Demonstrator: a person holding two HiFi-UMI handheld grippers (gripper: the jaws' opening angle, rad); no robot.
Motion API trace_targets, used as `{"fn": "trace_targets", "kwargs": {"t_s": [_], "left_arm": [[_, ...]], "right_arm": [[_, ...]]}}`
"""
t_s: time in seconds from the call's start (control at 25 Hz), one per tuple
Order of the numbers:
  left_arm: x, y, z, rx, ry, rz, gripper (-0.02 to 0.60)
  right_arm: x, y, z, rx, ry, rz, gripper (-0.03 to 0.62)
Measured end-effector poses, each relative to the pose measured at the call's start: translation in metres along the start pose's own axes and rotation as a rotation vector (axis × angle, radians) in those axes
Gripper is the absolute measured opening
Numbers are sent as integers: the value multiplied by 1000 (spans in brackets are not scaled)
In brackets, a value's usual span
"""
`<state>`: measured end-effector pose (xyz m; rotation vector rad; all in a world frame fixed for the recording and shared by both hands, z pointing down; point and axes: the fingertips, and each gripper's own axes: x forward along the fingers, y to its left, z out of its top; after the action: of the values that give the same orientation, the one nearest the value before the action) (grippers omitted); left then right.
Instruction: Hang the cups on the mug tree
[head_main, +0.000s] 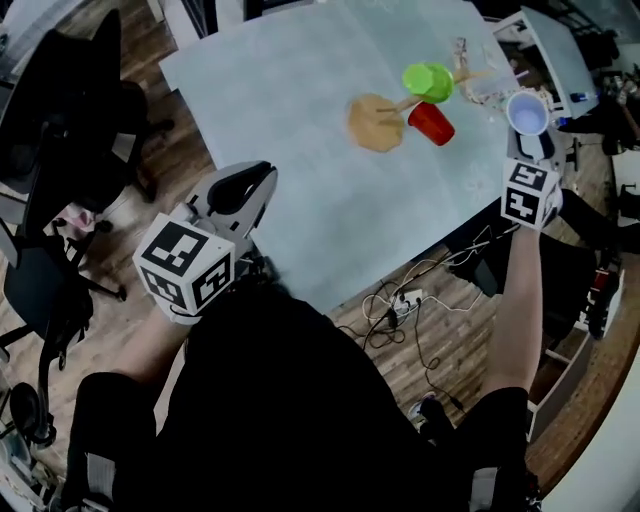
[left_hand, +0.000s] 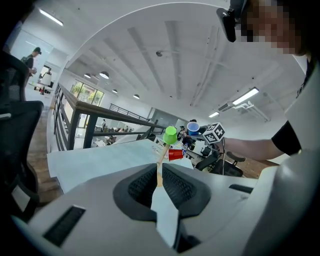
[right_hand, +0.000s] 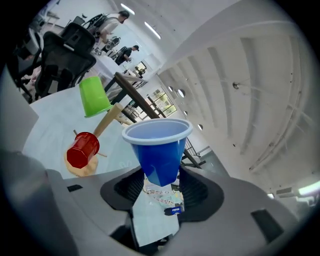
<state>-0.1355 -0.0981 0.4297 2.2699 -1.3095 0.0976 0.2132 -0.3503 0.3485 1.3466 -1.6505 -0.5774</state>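
Gripping blue cup (right_hand: 159, 150) by its narrow base in right gripper (right_hand: 161, 186), jaws spread wide around it; long axis near upright, mouth up, raised by table (head_main: 300, 120) edge, right of tree (head_main: 376, 122) and apart from it. Already hung there: green cup (head_main: 429, 81) and red cup (head_main: 431, 123). With left gripper (left_hand: 159, 182) pinched together on nothing, at near edge.

The blue cup (right_hand: 157, 150), the red cup (right_hand: 82, 149) and the green cup (right_hand: 94, 96) are seen as smooth plastic. The mug tree (head_main: 376, 122) is made of pale, matt wood. The table (head_main: 300, 150) is seen as smooth and dull.
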Motion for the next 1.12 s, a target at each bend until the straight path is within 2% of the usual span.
{"fn": "trace_targets", "kwargs": {"t_s": [0.24, 0.4, 0.56, 0.8, 0.96, 1.12], "left_arm": [[-1, -8, 3, -4, -1, -16, 38], [-4, -6, 6, -6, -12, -17, 38], [-6, -2, 4, -14, -11, -10, 39], [-10, 0, 2, -22, -9, -4, 38], [-11, 1, 3, -27, -9, -1, 38], [-10, 4, 0, -33, 0, 2, 38]], "right_arm": [[14, -5, 14, -167, 43, -12, 244], [30, -5, 9, -317, 122, -42, 244], [45, -1, 10, -393, 166, -46, 244], [55, 20, 37, -555, 144, -65, 244], [48, 45, 50, -638, 74, -30, 244], [45, 62, 50, -685, 52, -15, 244]]}}
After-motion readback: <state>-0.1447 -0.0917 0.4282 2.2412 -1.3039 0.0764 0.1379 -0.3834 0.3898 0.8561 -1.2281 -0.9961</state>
